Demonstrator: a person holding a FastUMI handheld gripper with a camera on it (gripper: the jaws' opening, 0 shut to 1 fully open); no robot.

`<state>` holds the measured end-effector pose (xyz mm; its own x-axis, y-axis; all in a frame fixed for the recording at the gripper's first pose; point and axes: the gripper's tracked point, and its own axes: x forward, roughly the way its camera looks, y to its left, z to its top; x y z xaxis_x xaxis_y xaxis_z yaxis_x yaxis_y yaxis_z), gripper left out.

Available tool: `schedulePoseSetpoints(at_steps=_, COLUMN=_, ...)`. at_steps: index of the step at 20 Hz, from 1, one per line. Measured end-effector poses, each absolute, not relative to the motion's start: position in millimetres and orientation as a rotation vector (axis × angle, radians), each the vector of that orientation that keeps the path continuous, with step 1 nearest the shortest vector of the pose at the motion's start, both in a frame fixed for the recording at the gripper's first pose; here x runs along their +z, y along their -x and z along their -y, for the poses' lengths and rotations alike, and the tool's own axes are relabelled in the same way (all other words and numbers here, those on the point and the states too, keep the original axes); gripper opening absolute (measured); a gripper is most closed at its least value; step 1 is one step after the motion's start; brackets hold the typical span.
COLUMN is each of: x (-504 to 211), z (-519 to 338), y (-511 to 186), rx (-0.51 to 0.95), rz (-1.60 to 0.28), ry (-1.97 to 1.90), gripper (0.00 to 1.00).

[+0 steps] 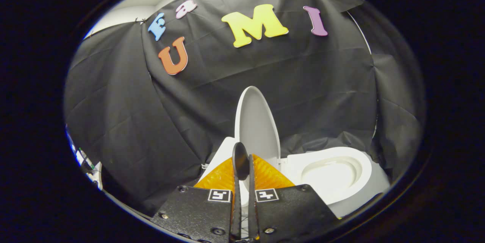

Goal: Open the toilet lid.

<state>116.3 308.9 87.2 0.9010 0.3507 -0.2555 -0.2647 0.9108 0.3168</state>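
the gripper has its two fingers drawn close, with a narrow slit left between them, and nothing is clamped in that slit; a small dark rounded part stands up at the tips. just beyond the tips rises the toilet lid, white, upright and already swung open, its hollow inner face turned toward the fingers. whether the tips touch the lid cannot be told.

to the right of the lid lies the seat, a white ring around the pale bowl, both uncovered. left of the lid, half hidden behind the fingers, a white flat part of the toilet shows. nothing stands between the fingers and the lid.

behind the lid hangs the black cloth wall, creased, wrapping round both sides. far left of the lid, low at the cloth's edge, sits some small clutter, too blurred to make out.
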Motion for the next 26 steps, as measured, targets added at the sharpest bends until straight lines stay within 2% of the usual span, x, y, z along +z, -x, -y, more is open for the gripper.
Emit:
schedulePoseSetpoints(at_steps=9, x=90.1, z=-338.1, y=-114.6, rx=0.31, rz=-0.288, ry=-0.098, gripper=0.11)
schedulePoseSetpoints(at_steps=13, x=90.5, z=-336.9, y=-112.2, rx=0.347, rz=-0.259, ry=-0.024, gripper=0.17)
schedulePoseSetpoints(at_steps=15, x=93.7, z=-342.8, y=-107.4, rx=0.42, rz=-0.248, ry=-0.024, gripper=0.22)
schedulePoseSetpoints(at_steps=17, x=104.7, z=-351.1, y=-101.6, rx=0.477, rz=-0.214, ry=-0.034, gripper=0.52)
schedulePoseSetpoints(at_steps=20, x=127.4, z=-335.1, y=-89.2, rx=0.451, rz=-0.111, ry=0.001, gripper=0.97)
schedulePoseSetpoints(at_steps=24, x=149.0, z=-304.7, y=-65.1, rx=0.462, rz=0.008, ry=-0.07, gripper=0.98)
schedulePoseSetpoints(at_steps=26, x=151.8, z=-270.7, y=-61.0, rx=0.399, rz=0.039, ry=-0.084, gripper=0.99)
